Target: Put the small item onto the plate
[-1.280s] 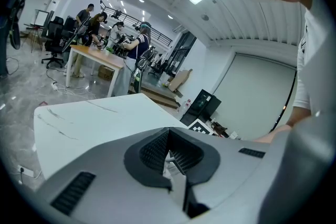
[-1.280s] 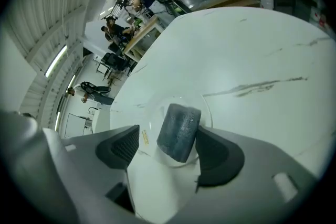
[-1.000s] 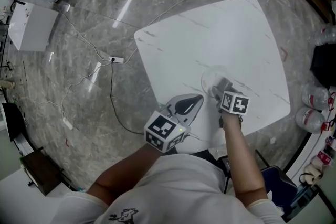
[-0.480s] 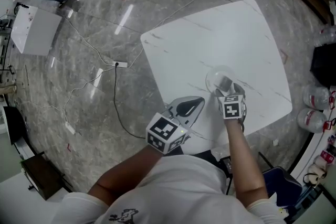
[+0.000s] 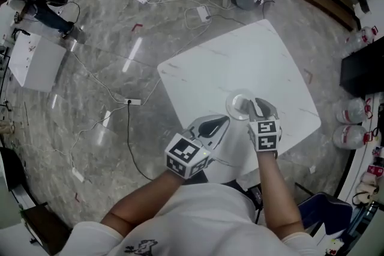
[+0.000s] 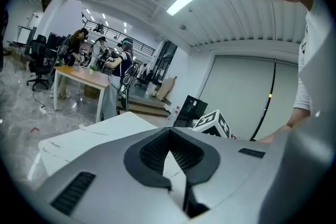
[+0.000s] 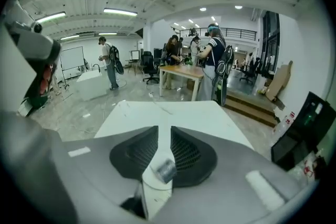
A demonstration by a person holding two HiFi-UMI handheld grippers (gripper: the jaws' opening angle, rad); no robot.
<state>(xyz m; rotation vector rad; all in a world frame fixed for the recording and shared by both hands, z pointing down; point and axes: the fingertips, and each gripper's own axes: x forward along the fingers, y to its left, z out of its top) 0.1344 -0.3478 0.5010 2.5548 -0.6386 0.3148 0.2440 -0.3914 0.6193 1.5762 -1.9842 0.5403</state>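
Floor: grey marbled tiles [image 5: 90, 99] with white cables [image 5: 129, 129] and a power strip [image 5: 133, 102] trailing across them.
Table: white square top [image 5: 252, 57] set cornerwise to the person, with one corner pointing at them.
Plate: clear glass [image 5: 231, 102], on the half of the table nearest the person, in from both near edges. I cannot tell from the head view whether anything lies on it.
Right gripper: it [image 5: 259, 106] hangs above the table just right of the plate, tilted downward, its marker cube [image 5: 266, 133] toward the person.
Right jaws: they have just been closing and now stand a narrow slot apart [image 7: 164, 131], with the small item between them.
Small item: a short grey cylinder [image 7: 166, 169], lying slantwise in that slot near the base of the pads. It spans the slot and looks pinched there, off the plate and clear of the table.
Left gripper: it [image 5: 223, 122] is held over the table's near left edge, left of the plate and apart from it, marker cube [image 5: 188, 156] toward the person.
Left jaws: pressed together at the tips [image 6: 169, 131] with nothing between them; only a sliver of white table shows below the tips.
Background: a wooden desk [image 7: 181, 72] with several people [image 7: 215, 55] standing round it, beyond the table's far corner.
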